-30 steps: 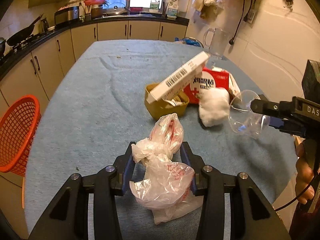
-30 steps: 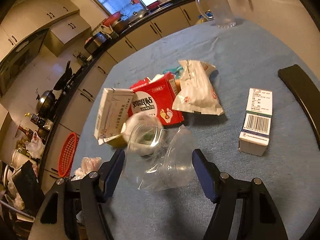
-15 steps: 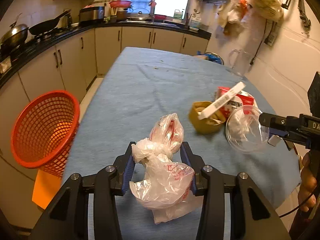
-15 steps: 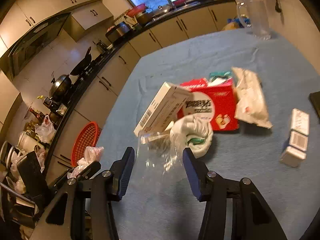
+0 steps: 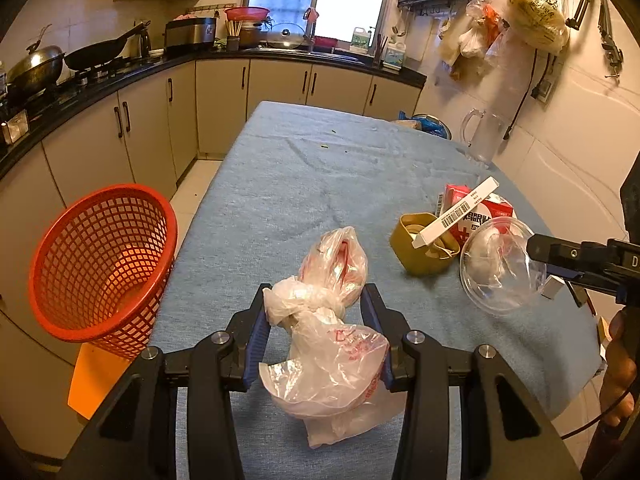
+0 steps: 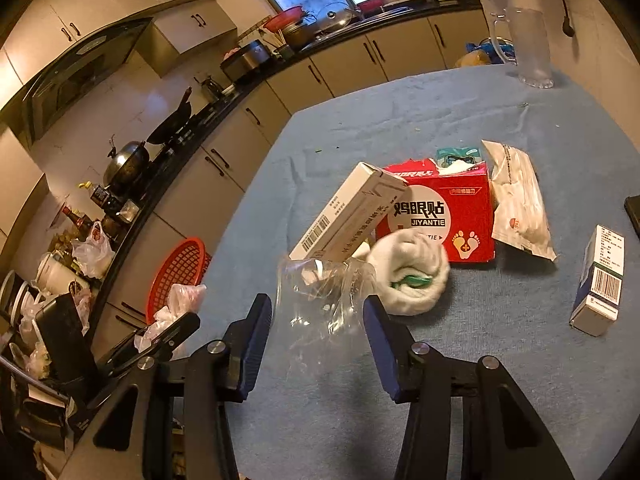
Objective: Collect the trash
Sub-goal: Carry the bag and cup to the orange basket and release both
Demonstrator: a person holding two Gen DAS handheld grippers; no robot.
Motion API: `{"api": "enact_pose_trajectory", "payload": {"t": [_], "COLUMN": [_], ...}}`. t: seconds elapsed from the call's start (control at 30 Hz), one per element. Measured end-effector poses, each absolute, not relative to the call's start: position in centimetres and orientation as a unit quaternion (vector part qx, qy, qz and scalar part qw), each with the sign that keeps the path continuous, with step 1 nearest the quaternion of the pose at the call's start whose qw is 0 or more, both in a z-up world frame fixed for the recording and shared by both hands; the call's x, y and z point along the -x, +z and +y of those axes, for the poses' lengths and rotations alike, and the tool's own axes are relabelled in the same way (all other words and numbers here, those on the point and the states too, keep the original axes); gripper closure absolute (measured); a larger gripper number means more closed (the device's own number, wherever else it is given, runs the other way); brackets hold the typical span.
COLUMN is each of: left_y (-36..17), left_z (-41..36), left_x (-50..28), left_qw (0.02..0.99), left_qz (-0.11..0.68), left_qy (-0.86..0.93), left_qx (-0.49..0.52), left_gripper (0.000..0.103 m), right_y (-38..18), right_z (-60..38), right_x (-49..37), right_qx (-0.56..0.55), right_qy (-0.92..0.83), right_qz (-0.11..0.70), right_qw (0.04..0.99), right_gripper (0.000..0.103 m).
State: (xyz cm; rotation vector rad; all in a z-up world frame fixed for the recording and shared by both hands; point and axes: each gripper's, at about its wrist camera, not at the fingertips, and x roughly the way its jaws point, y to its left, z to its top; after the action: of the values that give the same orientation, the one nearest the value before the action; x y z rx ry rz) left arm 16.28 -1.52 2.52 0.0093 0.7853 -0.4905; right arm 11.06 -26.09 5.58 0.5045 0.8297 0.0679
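My left gripper (image 5: 316, 312) is shut on a knotted, crumpled plastic bag (image 5: 332, 352) and holds it above the near end of the blue table (image 5: 304, 184). At the right of the left wrist view my right gripper (image 5: 560, 256) holds a clear plastic cup (image 5: 500, 264) off the table. In the right wrist view the same right gripper (image 6: 318, 316) has its blue pads pressed on the squashed cup (image 6: 324, 296). A red mesh basket (image 5: 100, 260) stands tilted beside the table's left edge, lower than the tabletop; the basket (image 6: 176, 272) also shows in the right wrist view.
Left on the table are a yellow bowl (image 5: 420, 252), a long white box (image 6: 348, 216) leaning on a red box (image 6: 448, 216), a white wad (image 6: 412, 276), a white packet (image 6: 516, 208) and a small box (image 6: 600, 280). A clear jug (image 5: 480, 136) stands far right.
The right jaws closed in on the clear cup and squashed it. Both grippers drew back from the trash pile and swung left, so the red basket looms larger.
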Motion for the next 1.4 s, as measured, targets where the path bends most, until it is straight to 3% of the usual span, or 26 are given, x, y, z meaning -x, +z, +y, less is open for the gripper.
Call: {"api": "enact_pose_trajectory", "payload": {"t": [0.3, 0.7, 1.2, 1.3, 1.4], "left_y": [3.5, 4.7, -0.9, -1.3, -1.3], "left_z": [0.1, 10.4, 16.2, 16.3, 16.5], "left_x": [-16.4, -21.2, -29.0, -29.0, -28.7], "left_qw": [0.902, 0.925, 0.909, 0.909, 0.912], "left_qz": [0.37, 0.36, 0.409, 0.41, 0.404], "left_qy": [-0.222, -0.117, -0.062, -0.064, -0.06], "left_qx": [0.007, 0.032, 0.049, 0.046, 0.047], "left_gripper": [0.06, 0.06, 0.059, 0.055, 0.04], "right_y": [7.0, 10.0, 2.9, 2.0, 1.7], "right_z": [-24.4, -15.2, -3.5, -2.5, -2.1], "right_x": [-11.7, -19.4, -31.9, -32.6, -32.6], "right_qx": [-0.239, -0.214, -0.202, -0.196, -0.193], "right_qy": [0.064, 0.162, 0.213, 0.21, 0.21], "right_qz": [0.394, 0.39, 0.468, 0.48, 0.484], "right_qw": [0.885, 0.881, 0.833, 0.829, 0.827], "right_gripper": [0.051, 0.051, 0.051, 0.047, 0.042]}}
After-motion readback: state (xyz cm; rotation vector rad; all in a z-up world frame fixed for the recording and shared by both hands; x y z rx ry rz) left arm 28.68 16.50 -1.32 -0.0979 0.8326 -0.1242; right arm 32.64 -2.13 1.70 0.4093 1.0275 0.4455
